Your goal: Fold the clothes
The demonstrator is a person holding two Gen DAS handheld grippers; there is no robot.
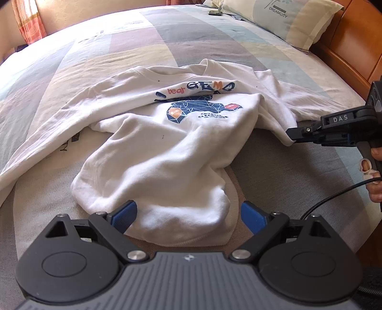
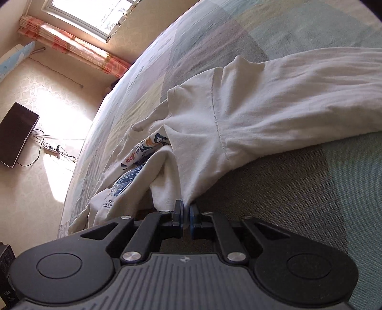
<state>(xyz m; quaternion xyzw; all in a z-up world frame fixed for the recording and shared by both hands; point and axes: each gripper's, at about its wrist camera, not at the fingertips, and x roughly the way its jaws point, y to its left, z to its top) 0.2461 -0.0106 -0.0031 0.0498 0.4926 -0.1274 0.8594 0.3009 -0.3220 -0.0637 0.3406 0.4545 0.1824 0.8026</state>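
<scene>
A patchwork bedspread (image 1: 214,43) is covering the bed, and a white printed sweatshirt (image 1: 167,147) is lying rumpled across its middle, sleeves spread. The left gripper (image 1: 188,215) is hovering with jaws released around the bunched hem. The right gripper (image 2: 186,211) is pinching the sweatshirt's side edge, jaws clenched.

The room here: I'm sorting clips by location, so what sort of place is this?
Most likely a home bedroom. A white sweatshirt lies on a bed with a patchwork cover, a pillow sits by the wooden headboard, and a curtained window lights the floor.
</scene>
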